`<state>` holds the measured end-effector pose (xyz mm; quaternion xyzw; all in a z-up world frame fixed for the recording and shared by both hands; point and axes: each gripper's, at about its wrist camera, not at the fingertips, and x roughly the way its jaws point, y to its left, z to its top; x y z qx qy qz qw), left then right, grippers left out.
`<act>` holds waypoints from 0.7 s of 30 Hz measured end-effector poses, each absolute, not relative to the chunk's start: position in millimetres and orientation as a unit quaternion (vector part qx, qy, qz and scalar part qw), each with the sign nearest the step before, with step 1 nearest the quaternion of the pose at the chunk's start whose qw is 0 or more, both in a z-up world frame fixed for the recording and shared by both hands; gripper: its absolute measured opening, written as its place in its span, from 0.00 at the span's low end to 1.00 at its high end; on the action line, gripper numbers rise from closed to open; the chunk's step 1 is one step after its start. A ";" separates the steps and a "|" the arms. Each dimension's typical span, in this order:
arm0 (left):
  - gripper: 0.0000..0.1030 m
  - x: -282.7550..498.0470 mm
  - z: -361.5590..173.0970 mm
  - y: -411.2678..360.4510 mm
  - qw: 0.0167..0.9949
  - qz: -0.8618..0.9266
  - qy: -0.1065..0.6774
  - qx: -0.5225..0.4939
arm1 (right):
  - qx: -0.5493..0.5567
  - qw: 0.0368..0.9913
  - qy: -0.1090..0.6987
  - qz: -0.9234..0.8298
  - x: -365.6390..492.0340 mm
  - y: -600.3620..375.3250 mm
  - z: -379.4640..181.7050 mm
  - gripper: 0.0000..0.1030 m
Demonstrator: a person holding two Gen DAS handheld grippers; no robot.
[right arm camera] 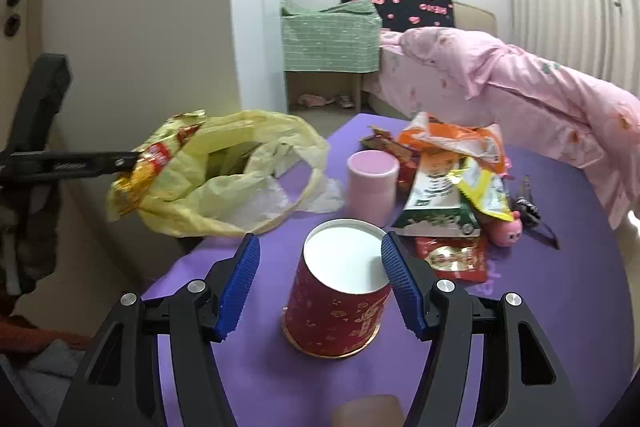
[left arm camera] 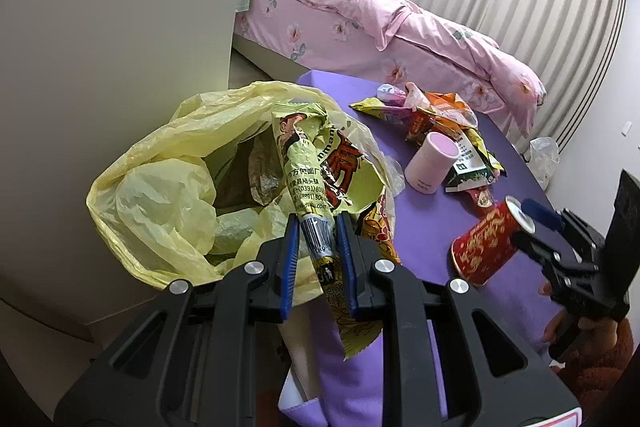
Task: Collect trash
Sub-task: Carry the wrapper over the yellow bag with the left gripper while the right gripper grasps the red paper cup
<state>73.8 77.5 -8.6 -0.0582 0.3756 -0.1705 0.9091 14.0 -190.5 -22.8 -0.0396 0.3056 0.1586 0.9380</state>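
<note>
Your right tool (right arm camera: 318, 283) gapes around the red can (right arm camera: 340, 301), gripping nothing; careless closing could topple it.

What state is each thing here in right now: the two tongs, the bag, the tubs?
Left tongs: shut on a crumpled noodle wrapper over the bag.
Right tongs: open around the red tub.
Yellow bag: mouth open, trash inside.
Red tub: upright, lid on.
Pink tub: upright, closed.
Wrapper pile: loose on the table.
</note>
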 end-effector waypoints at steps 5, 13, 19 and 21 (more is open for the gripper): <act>0.17 71.8 -10.0 82.3 0.908 -0.169 0.377 -0.066 | -0.036 0.943 0.306 0.125 19.8 -202.3 -21.7 0.58; 0.17 73.3 -11.3 82.1 0.907 -0.167 0.381 -0.069 | -0.048 0.945 0.308 0.102 17.5 -204.5 -25.2 0.58; 0.17 74.0 -14.0 82.6 0.905 -0.165 0.384 -0.073 | -0.037 0.952 0.276 0.129 3.3 -203.7 -10.3 0.58; 0.17 73.6 -14.0 82.0 0.905 -0.167 0.384 -0.073 | -0.040 0.950 0.280 0.129 0.9 -202.5 -11.1 0.58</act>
